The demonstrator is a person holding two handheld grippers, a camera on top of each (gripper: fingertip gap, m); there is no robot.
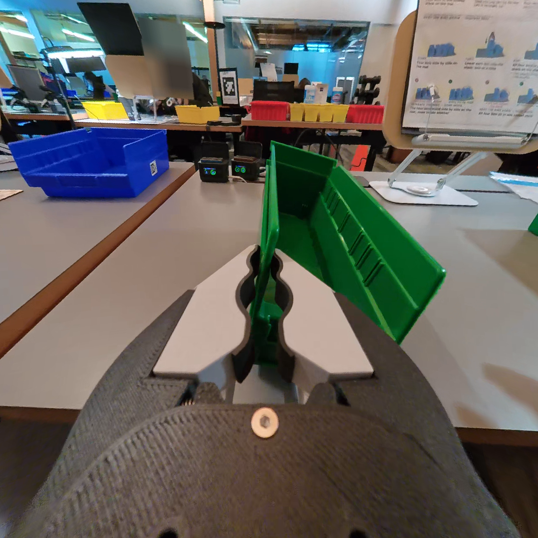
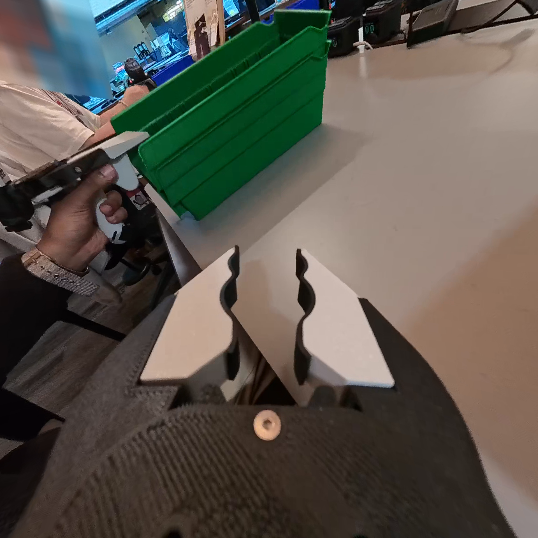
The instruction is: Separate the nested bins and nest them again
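The green bins (image 2: 233, 116) are nested in one stack, at least three by the stepped rims, so I judge the work is either at its start or nearly at its end; the pictures do not tell which. The stack stands on the grey worktop (image 2: 407, 174) near its edge, tilted in the left view. The left gripper (image 1: 263, 291) has its jaws clamped on a side wall of the top bin. The right gripper (image 2: 266, 305) hangs well apart, jaws apart and empty. The bins are long, narrow, glossy plastic with ribbed slots inside.
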